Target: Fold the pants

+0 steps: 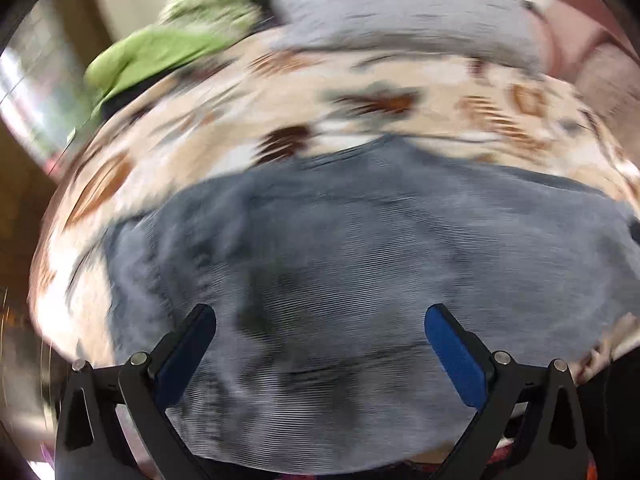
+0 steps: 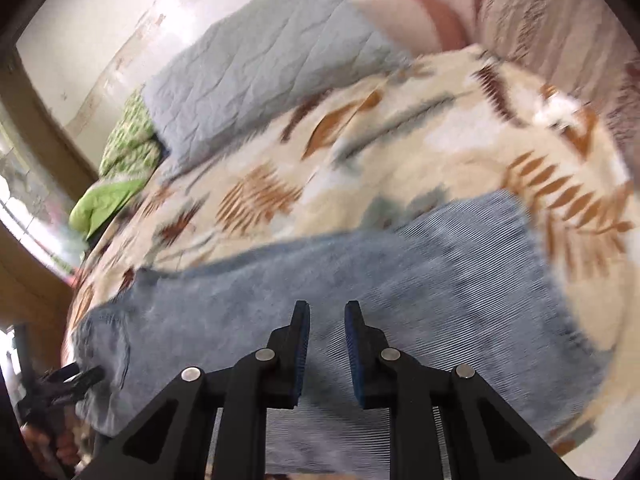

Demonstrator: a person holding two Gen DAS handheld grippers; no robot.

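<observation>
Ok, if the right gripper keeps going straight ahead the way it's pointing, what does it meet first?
Most likely the pants: the right gripper points down at the blue fabric spread on the patterned bedspread, with nothing between. Depth is unclear through the blur.

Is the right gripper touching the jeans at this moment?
Cannot tell. In the right wrist view the right gripper hangs over the jeans, fingers slightly parted with nothing between them, but motion blur hides any gap or contact.

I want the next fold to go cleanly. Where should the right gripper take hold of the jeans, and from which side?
Probably the jeans' far long edge, where denim meets the leaf-print bedspread. The right gripper, fingers slightly apart, could come down from above, since the cloth lies flat and only an edge offers a pinchable lip.
</observation>
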